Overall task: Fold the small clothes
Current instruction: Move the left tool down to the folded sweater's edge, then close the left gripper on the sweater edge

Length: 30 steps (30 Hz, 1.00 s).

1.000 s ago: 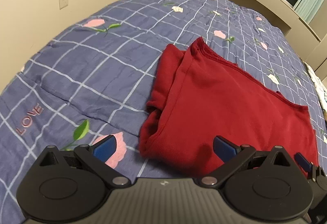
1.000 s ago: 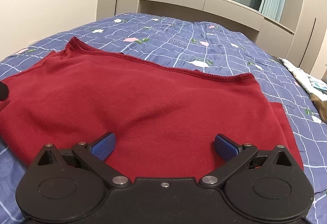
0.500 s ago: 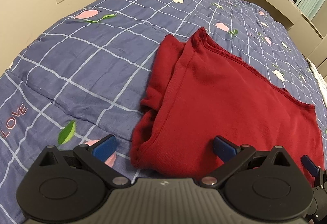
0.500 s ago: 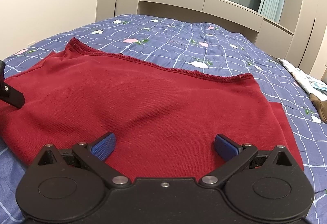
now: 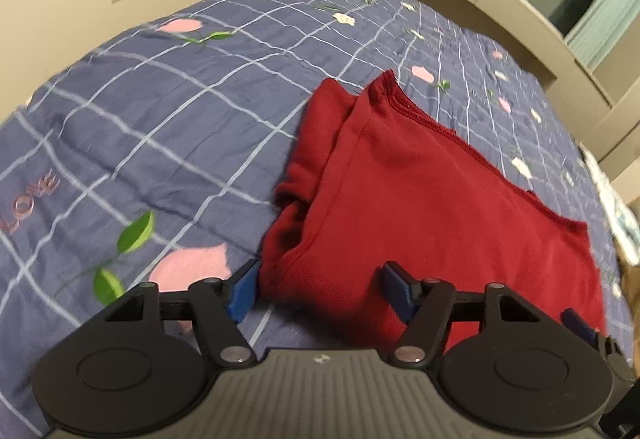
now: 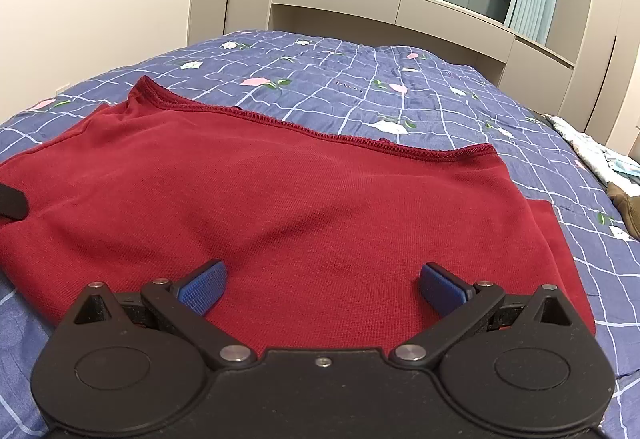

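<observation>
Blue checked bedspread (image 5: 168,127) lies bare left of the folded red garment (image 6: 280,207), whose long axis runs left-right, hem farthest. Left gripper (image 5: 320,289) and right gripper (image 6: 320,285) jaws gape, empty, over its near edge.

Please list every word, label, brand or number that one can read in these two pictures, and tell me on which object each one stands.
"LOVE": pink letters on the blue checked quilt, near its left edge in the left wrist view.
A second pink word on the quilt, far side in the right wrist view: upside down and too small to read surely.
A small mark on the left gripper's body: a logo, no readable letters.
The red garment: no text visible.
</observation>
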Available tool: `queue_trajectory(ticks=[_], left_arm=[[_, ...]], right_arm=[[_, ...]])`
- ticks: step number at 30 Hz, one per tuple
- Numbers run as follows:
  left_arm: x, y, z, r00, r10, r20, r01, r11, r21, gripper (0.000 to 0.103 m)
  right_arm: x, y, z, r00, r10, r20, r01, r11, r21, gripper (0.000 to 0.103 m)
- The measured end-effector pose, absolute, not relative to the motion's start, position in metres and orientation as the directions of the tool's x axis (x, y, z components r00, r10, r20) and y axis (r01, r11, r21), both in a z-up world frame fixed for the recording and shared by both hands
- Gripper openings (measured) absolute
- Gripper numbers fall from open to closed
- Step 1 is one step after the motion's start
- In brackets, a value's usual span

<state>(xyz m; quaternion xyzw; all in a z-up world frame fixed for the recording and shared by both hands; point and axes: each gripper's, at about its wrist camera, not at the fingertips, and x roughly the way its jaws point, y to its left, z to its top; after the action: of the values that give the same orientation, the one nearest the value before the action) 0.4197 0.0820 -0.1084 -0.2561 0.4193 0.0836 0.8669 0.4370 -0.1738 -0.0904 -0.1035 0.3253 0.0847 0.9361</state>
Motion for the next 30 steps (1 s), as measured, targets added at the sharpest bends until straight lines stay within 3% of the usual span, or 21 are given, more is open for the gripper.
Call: queue_trajectory(ticks=[5, 11, 18, 21, 25, 30], left_arm=[[0.422, 0.088, -0.110, 0.639, -0.085, -0.765, -0.370, 0.837, -0.403, 0.072], [0.428, 0.088, -0.109, 0.642, -0.079, -0.762, -0.393, 0.820, -0.416, 0.056], [0.430, 0.089, -0.110, 0.636, -0.083, -0.767, -0.400, 0.815, -0.419, 0.054], [0.431, 0.088, -0.109, 0.635, -0.089, -0.768, -0.394, 0.817, -0.421, 0.039], [0.432, 0.085, -0.108, 0.636, -0.094, -0.766, -0.389, 0.819, -0.423, 0.027], [0.435, 0.085, -0.110, 0.632, -0.096, -0.769, -0.393, 0.816, -0.424, 0.030]], right_arm=[[0.438, -0.174, -0.090, 0.776, 0.095, -0.623, -0.224, 0.965, -0.132, 0.102], [0.437, -0.174, -0.090, 0.777, 0.095, -0.622, -0.224, 0.966, -0.132, 0.102], [0.436, -0.174, -0.090, 0.780, 0.096, -0.618, -0.222, 0.966, -0.130, 0.102], [0.436, -0.175, -0.090, 0.780, 0.097, -0.618, -0.222, 0.967, -0.128, 0.102], [0.436, -0.175, -0.090, 0.780, 0.099, -0.618, -0.222, 0.967, -0.125, 0.102], [0.436, -0.175, -0.091, 0.780, 0.105, -0.617, -0.221, 0.968, -0.115, 0.102]])
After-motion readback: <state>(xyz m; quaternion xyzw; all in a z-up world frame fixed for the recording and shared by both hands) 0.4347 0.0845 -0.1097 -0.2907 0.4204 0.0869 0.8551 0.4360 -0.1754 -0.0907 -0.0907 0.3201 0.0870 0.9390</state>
